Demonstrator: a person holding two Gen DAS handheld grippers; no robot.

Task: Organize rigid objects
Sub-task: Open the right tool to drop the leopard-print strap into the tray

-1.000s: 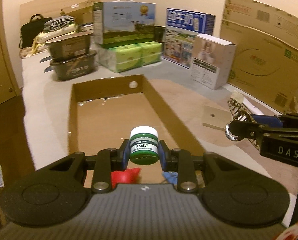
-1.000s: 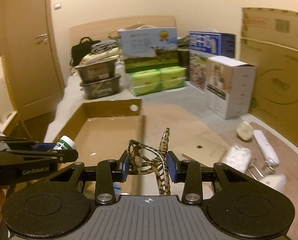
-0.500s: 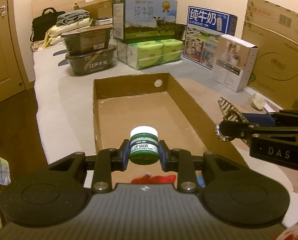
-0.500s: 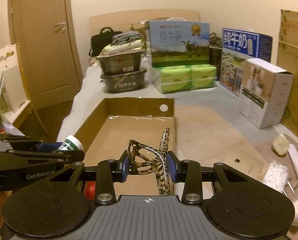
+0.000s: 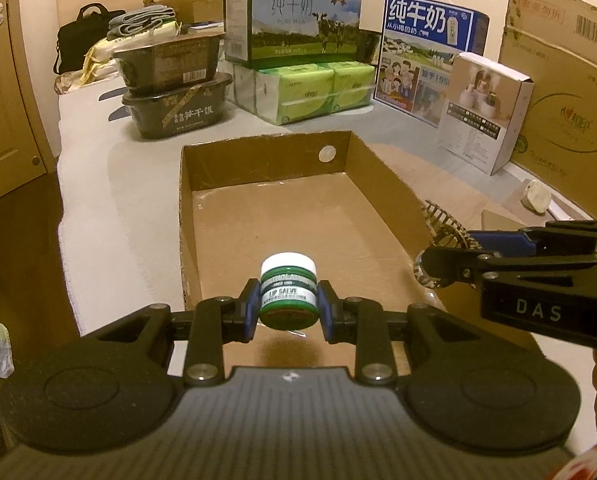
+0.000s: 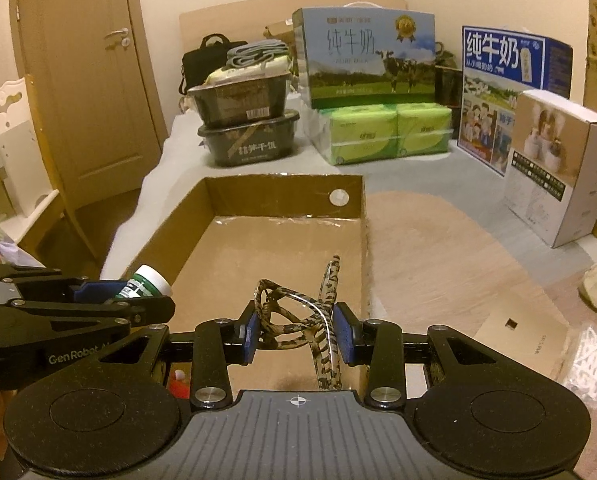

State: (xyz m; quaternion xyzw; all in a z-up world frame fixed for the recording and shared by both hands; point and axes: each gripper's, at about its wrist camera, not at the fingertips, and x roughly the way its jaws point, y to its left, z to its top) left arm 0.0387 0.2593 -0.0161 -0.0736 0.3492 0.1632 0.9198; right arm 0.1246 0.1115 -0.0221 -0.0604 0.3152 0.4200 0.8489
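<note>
Clamped between the blue pads of the left gripper (image 5: 288,310), a small green lip-salve jar with a white lid (image 5: 288,290) hangs upright above the near end of the open brown cardboard box (image 5: 234,168). Its label reads "LIP SALVE"; the smaller print above is too blurred to read. From the right wrist view the same jar (image 6: 146,282) pokes out tilted from between the left gripper's fingers (image 6: 98,300), only its lid and upper label showing.

Squeezed between the right gripper's pads (image 6: 296,334) is a pair of folded tortoiseshell-patterned glasses (image 6: 298,320), one temple sticking up, the lower part cut off behind the gripper body. In the left wrist view the right gripper (image 5: 450,258) enters from the right over the box's right wall, and only a lens and part of the frame of the glasses (image 5: 438,224) peep past it.

Inside, the box floor visible ahead of both grippers is bare and glossy; its near end is hidden by the gripper bodies, though a small red object (image 6: 178,384) shows through a gap, too covered to identify. A white round sticker (image 5: 326,154) sits on the far wall.

Beyond stand two stacked black food tubs (image 5: 178,84), green tissue packs (image 5: 310,90) under a milk carton box (image 5: 294,28), and a white product box (image 5: 484,116).
</note>
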